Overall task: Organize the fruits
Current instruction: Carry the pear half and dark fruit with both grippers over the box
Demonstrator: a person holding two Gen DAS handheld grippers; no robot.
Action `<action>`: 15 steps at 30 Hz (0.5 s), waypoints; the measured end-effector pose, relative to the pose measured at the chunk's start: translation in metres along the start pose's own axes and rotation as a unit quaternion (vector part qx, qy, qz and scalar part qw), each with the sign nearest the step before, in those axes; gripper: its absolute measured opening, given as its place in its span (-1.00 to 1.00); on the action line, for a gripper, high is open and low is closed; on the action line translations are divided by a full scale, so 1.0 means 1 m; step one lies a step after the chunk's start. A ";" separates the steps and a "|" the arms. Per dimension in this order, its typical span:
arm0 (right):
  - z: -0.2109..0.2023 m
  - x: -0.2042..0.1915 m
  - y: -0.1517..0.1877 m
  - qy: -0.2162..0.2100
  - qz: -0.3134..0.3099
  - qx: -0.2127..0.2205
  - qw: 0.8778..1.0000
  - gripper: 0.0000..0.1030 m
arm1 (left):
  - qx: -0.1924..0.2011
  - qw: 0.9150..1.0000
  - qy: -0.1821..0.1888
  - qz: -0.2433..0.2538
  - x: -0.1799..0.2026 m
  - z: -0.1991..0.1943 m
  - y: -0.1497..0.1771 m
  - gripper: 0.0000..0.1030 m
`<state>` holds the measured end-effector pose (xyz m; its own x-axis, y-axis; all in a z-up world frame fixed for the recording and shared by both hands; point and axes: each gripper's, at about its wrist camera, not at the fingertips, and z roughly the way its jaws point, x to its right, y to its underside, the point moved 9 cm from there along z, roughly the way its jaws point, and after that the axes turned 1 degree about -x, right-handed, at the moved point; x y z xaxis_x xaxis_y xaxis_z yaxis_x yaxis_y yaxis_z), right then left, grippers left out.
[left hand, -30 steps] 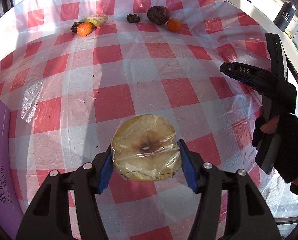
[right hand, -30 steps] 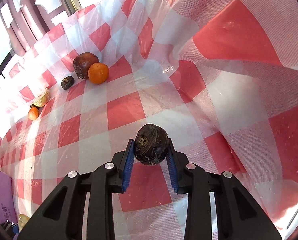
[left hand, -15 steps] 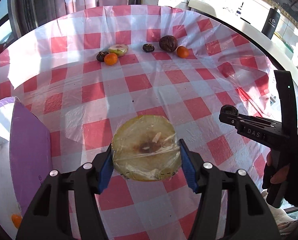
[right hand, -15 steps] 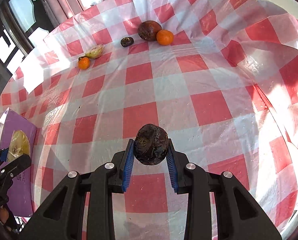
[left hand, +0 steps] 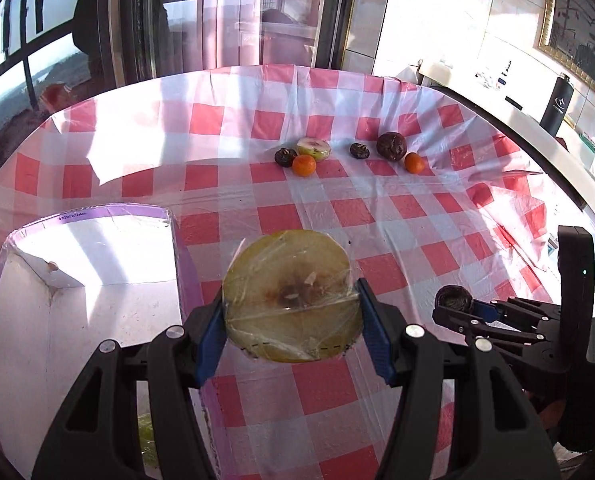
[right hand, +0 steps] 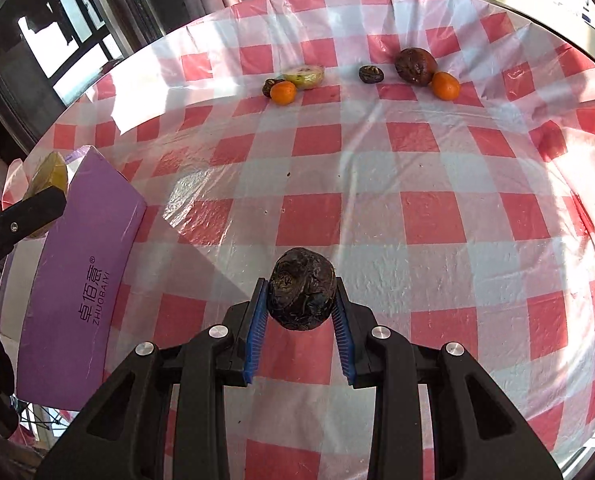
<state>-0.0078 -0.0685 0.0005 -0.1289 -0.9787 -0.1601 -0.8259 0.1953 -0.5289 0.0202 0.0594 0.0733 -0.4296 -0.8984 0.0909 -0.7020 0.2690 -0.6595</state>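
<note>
The purple box (right hand: 77,300) at nine o'clock of my right view reads "ZHUOBAIYI" under three Chinese characters. My left tongs (left hand: 291,320) pinch a round, film-wrapped yellow fruit half (left hand: 289,298), now raised beside the box's open white inside, where a second ago it hung low over the checked plastic cloth (right hand: 417,208) on the desk. My right tongs (right hand: 301,310) pinch a wrinkled dark passion fruit (right hand: 301,288), with small oranges (right hand: 283,92) and dark fruits at twelve o'clock.
</note>
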 end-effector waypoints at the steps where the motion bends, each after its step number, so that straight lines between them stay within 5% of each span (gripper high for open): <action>1: -0.001 -0.011 -0.002 -0.005 -0.009 0.003 1.000 -0.39 | 0.002 1.000 -0.005 -0.003 -0.008 -0.003 -0.001 0.15; 15: -0.018 -0.181 -0.028 -0.098 -0.144 0.043 0.984 -0.38 | -0.050 0.992 -0.108 -0.052 -0.146 -0.032 0.047 0.15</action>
<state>0.0288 0.1020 0.0597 0.2197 -0.9645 -0.1467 -0.7617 -0.0756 -0.6435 0.0324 0.2145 0.0531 -0.2277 -0.9736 -0.0152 -0.7933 0.1945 -0.5770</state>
